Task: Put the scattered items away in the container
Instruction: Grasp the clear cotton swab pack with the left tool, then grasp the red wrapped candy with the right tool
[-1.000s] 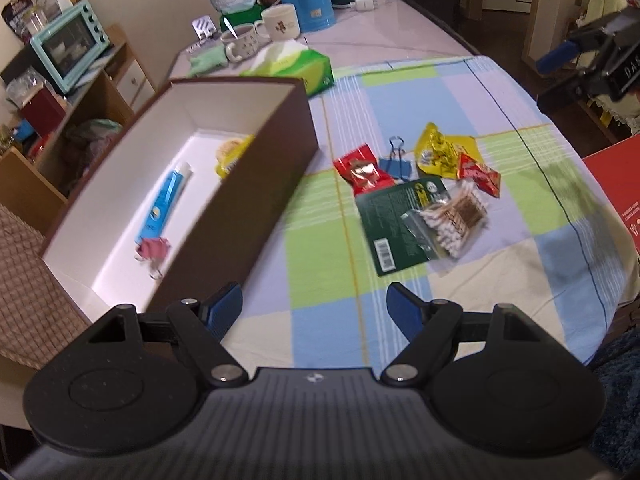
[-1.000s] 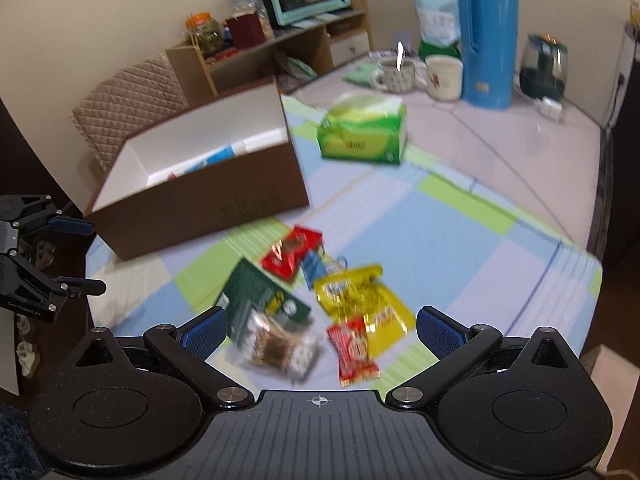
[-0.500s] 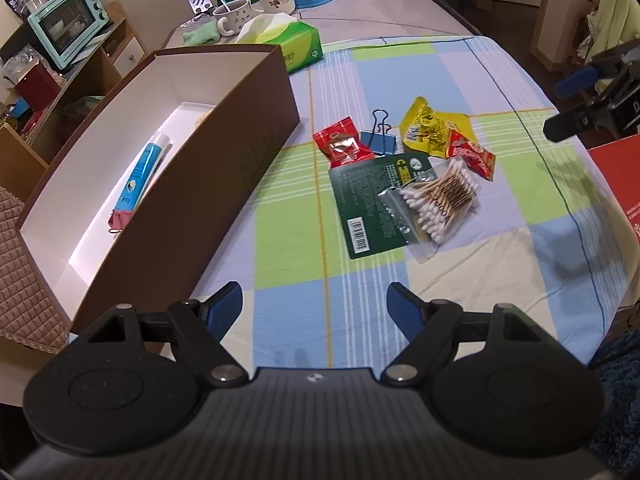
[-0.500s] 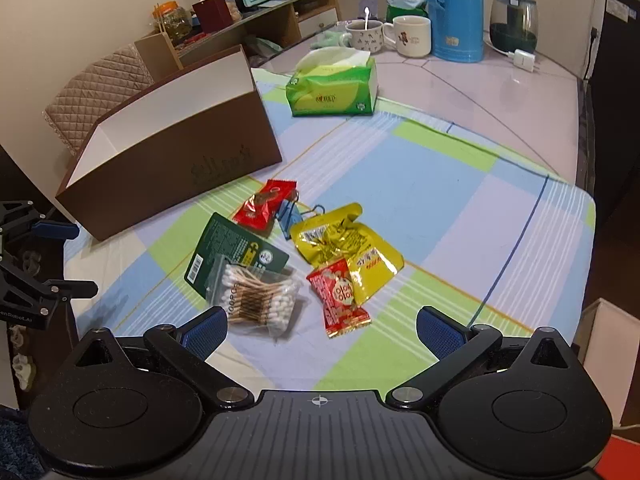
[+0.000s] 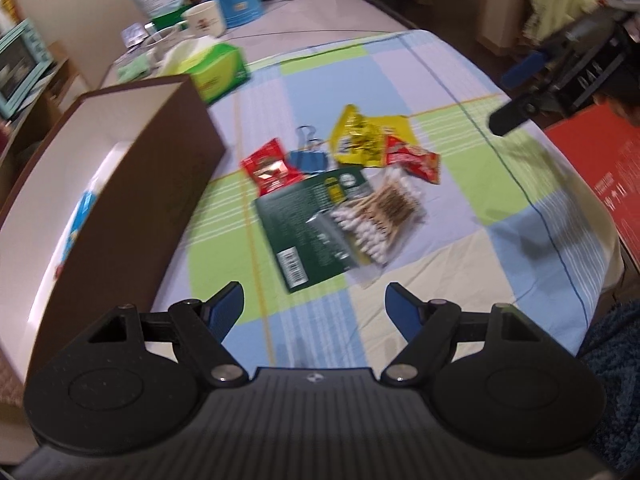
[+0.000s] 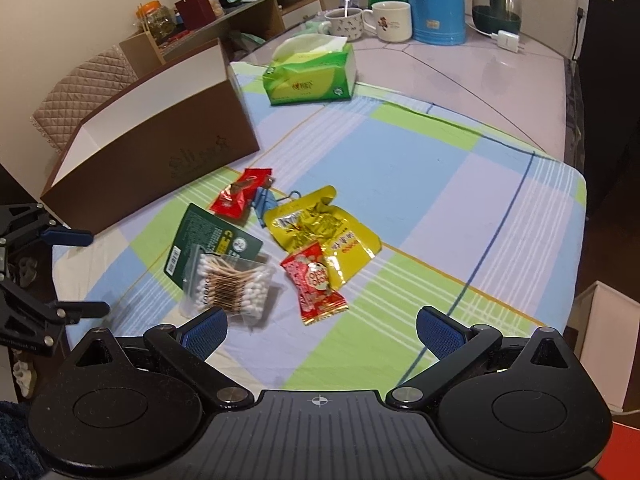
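Observation:
A long brown box with a white inside stands at the left of the checked cloth; a blue tube lies in it. Scattered to its right lie a red packet, a blue binder clip, a yellow pouch, a red candy wrapper, a dark green card and a bag of cotton swabs. My left gripper and right gripper both hover open and empty, short of the pile.
A green tissue pack lies behind the box. Mugs, a blue flask and a glass appliance stand at the table's far end. A red carton sits off the right edge, a quilted chair behind the box.
Both cameras have come closer to the scattered pile. The left view has swung right, off the box's interior. No item has moved and both grippers stay open.

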Available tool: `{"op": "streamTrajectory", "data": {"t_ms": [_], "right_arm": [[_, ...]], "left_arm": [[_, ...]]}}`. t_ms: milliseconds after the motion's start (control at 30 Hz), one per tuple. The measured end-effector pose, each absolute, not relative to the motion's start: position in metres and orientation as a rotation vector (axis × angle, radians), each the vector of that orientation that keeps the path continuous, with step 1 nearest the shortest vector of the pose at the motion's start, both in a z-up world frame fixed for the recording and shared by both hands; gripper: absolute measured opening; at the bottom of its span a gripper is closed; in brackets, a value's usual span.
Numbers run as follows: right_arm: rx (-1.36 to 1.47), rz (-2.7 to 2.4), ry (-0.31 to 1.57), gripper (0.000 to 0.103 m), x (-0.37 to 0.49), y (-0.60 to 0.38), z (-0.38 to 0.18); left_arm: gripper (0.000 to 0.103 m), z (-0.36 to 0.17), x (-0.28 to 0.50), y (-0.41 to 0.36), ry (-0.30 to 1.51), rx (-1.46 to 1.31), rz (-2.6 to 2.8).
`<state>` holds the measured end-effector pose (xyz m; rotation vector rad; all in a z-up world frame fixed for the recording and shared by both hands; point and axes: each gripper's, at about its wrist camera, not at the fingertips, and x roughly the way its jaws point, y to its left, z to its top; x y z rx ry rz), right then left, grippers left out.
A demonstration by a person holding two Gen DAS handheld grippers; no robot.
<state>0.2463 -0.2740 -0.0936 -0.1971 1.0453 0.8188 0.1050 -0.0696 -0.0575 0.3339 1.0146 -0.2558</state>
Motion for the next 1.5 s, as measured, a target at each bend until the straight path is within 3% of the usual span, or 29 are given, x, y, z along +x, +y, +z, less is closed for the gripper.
{"op": "streamTrajectory", "data": {"t_ms": [233,700,833,900,1067,1500], "right_arm": [[-0.179,0.785,1.080,0.103,0.261,-0.282,-0.102],[-0.151,0.728,1.152,0.103,0.287,-0.295,-0.119],[-0.156,0.737,1.154,0.103,0.291,-0.291,-0.122],[-0.166,0.755,1.147,0.103,0.291,-0.286,-0.125],[-0.192,0.801,1.131,0.103,0.290,-0.272,-0.130],[-0.367,0.940,1.040,0.101,0.281,-0.220,-0.155]], "left_arm": [[0.066,-0.081,0.128,-0.095,1.020,0.406,-0.363],[0.064,-0.123,0.171,-0.128,1.010,0.545,-0.482],[0.056,-0.130,0.175,-0.132,0.989,0.584,-0.500],[0.043,-0.130,0.175,-0.131,0.984,0.583,-0.518],[0.029,-0.121,0.176,-0.120,1.001,0.517,-0.541],[0.028,-0.077,0.174,-0.060,1.016,0.302,-0.408]]}}
